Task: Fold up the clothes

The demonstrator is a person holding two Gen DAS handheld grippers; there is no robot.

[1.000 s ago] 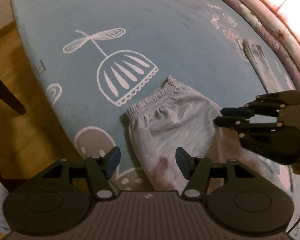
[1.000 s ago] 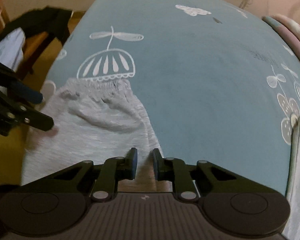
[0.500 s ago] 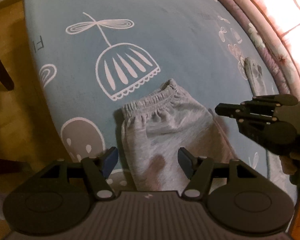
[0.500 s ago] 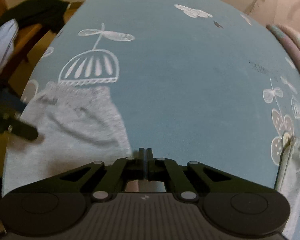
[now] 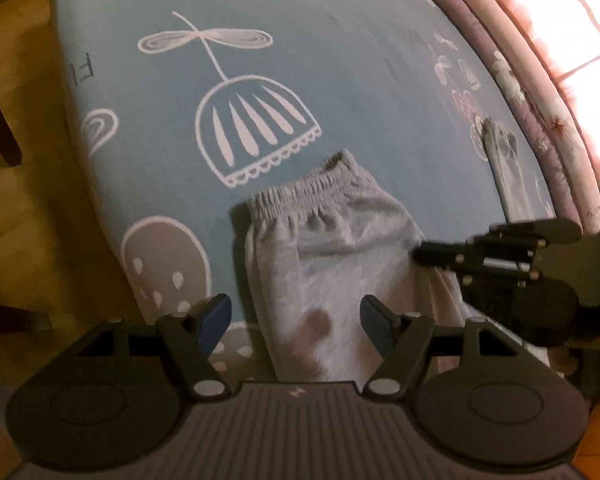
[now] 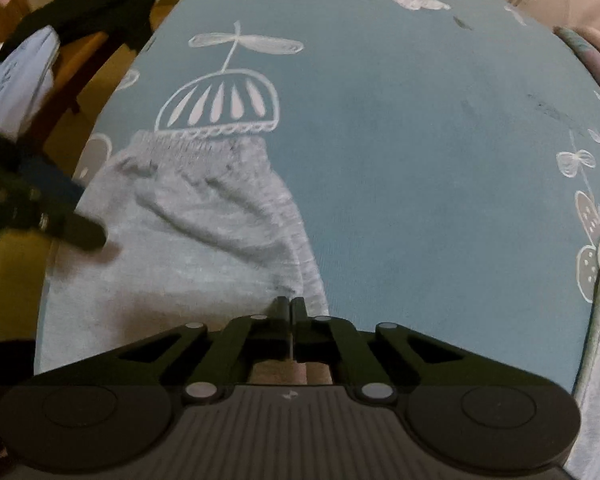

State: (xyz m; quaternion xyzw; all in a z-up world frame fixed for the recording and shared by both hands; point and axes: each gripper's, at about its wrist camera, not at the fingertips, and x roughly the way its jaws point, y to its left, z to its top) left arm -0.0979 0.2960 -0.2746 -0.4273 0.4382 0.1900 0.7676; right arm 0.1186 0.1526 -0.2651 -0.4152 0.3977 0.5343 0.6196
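Observation:
Grey sweatpants (image 5: 340,248) lie near the front left edge of a blue printed bed sheet (image 5: 340,60), with the elastic waistband (image 5: 300,196) at the far end. My left gripper (image 5: 294,308) hovers over the pants' left side. Its jaws are opening, and grey cloth lies below the gap, untouched by the pads. My right gripper (image 6: 290,304) is shut on the right edge of the pants (image 6: 204,240), and a crease runs from the waistband to its tips. Each gripper shows in the other's view: the right gripper (image 5: 418,254) and the left gripper (image 6: 80,212).
A second grey garment (image 5: 504,168) lies at the sheet's right side, near a pink and purple quilt edge (image 5: 540,100). Left of the bed are a wooden floor (image 5: 28,220) and a chair with dark and light clothes (image 6: 32,80).
The right gripper's jaws closed at the pants' right edge. The left gripper rolled a little and its jaws spread slightly wider over the cloth.

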